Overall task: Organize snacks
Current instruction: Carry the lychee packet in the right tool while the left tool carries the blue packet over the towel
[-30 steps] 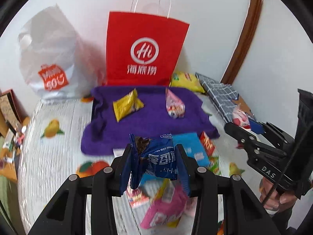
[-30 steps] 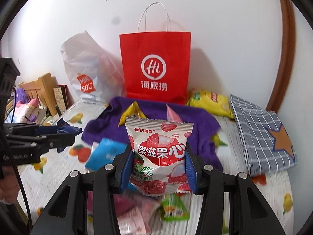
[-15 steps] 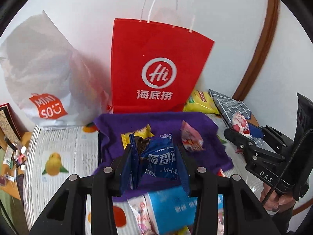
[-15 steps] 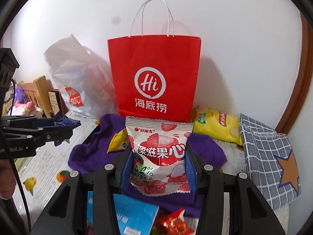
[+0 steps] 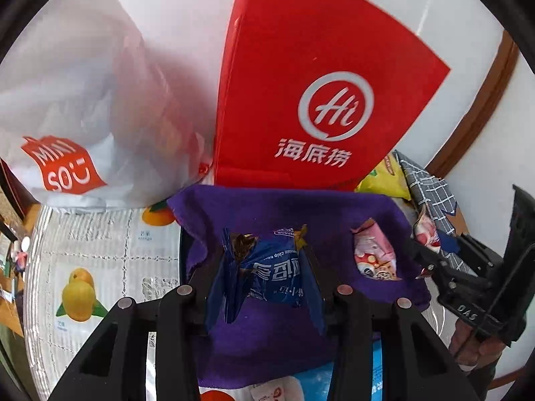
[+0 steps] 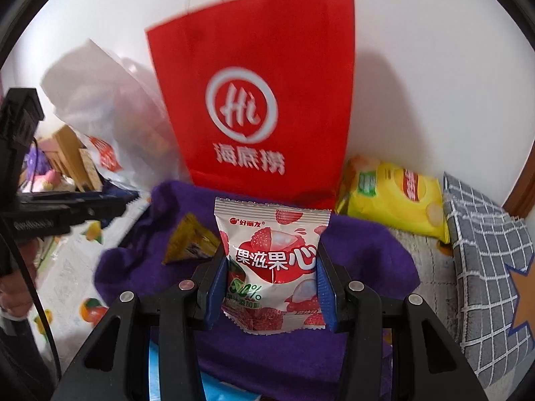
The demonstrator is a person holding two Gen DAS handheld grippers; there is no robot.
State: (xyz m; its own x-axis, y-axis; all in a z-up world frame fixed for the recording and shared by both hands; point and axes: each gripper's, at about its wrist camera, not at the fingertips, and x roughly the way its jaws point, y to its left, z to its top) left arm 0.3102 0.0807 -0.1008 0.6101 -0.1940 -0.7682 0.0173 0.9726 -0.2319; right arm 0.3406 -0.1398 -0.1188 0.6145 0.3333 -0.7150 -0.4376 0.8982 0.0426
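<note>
Back wall: I see the paper bag (image 6: 254,100) standing upright against it, the plastic bag (image 5: 83,107) just to its left.
Centre: the towel (image 6: 361,254) lies spread before the paper bag, touching its base.
On the towel: a small packet (image 6: 190,244) at left, another pouch (image 5: 374,257) at right.
Right of the towel: the chip bag (image 6: 394,200) by the wall, the checked cloth (image 6: 485,260) beside it.
My grippers: cookie pack (image 5: 267,277) at left, lychee candy bag (image 6: 272,267) at right, both over the towel.

Fruit-print tablecloth (image 5: 100,254): purple towel (image 5: 284,210), red bag (image 5: 301,67).
</note>
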